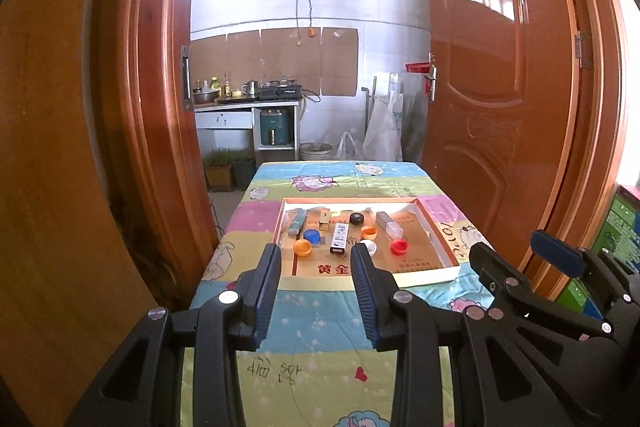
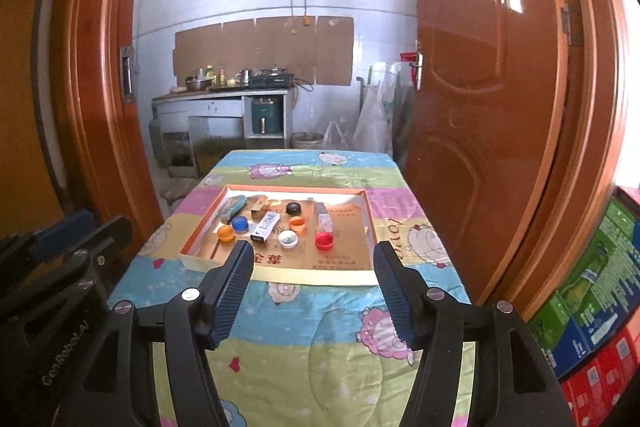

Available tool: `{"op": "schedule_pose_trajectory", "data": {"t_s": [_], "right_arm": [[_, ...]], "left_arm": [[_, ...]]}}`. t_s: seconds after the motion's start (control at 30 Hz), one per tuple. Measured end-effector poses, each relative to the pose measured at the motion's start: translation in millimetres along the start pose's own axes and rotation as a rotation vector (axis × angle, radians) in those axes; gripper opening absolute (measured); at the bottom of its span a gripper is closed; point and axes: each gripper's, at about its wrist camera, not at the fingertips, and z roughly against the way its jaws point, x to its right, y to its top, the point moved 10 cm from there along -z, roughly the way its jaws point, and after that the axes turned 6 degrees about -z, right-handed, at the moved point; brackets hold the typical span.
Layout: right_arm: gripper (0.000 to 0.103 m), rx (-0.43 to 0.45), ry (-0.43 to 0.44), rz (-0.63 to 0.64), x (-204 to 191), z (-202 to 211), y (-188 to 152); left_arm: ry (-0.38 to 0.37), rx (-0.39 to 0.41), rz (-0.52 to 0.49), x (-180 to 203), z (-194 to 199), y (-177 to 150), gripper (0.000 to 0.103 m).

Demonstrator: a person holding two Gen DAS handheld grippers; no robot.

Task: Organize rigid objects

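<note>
1. Beyond an open orange wooden door [image 1: 500, 75], a kitchen shows; nearer, a cartoon-print quilted cloth [image 2: 304, 339] covers the table.
2. On it, a shallow white-walled cardboard tray [image 2: 370, 227] corrals the rigid pieces, probably to keep them from scattering: coloured plastic bottle caps such as the red cap [image 2: 324, 241], plus small boxes.
3. Left gripper [image 1: 316, 283] is partly open and empty; right gripper [image 2: 312, 279] gapes wider, also empty.
4. Both hover short of the tray's near edge, with bare cloth below.

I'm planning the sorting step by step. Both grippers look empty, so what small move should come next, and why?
Probably ease the right gripper forward and down toward the red cap in the tray. Its jaws stand open and empty, short of the tray's near rim, and that cap lies nearest, apart from its neighbours.
</note>
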Motion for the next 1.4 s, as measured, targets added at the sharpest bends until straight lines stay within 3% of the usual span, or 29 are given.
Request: {"op": "schedule_pose_trajectory", "data": {"t_s": [0.67, 1.4], "right_arm": [[0.064, 0.038, -0.023, 0.009, 2.8, 37.8, -10.6], [0.064, 0.066, -0.015, 0.002, 3.7, 50.0, -13.8]], "left_arm": [[-0.018, -0.016, -0.017, 4.4, 30.6, -16.3, 0.036], [-0.023, 0.006, -0.028, 6.2, 42.1, -18.6, 0.036]]}}
